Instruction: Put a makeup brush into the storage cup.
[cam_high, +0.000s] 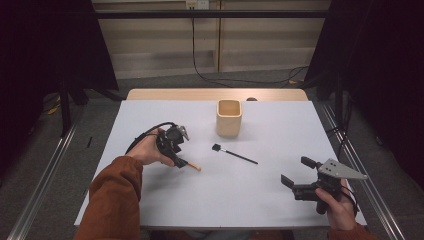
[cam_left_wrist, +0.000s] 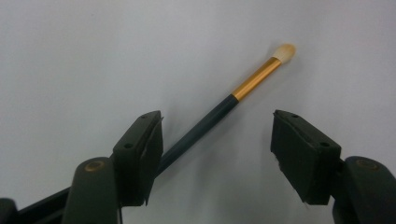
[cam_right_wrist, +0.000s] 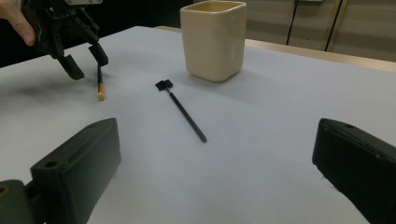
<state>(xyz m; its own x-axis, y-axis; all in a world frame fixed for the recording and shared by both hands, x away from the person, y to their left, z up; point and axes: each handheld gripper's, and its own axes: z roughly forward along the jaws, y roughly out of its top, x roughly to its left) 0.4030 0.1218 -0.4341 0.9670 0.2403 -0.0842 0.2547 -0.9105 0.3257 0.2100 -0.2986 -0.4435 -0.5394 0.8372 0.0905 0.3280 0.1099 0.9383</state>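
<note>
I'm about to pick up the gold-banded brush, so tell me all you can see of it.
The makeup brush is slim, with a dark handle, a shiny gold ferrule and a small pale, rounded bristle tip. It lies flat on the white table, at a slant, left of the black brush. The left gripper hovers over it, jaws open either side of the handle. Its left jaw hides the handle's end; I cannot tell if it touches.

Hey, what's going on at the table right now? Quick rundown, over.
Left gripper open, jaws straddling the gold-banded brush, not closed on it. Right gripper open, idle near the table's right edge. Black brush lies flat; cream cup stands beyond. Nothing blocking.
</note>
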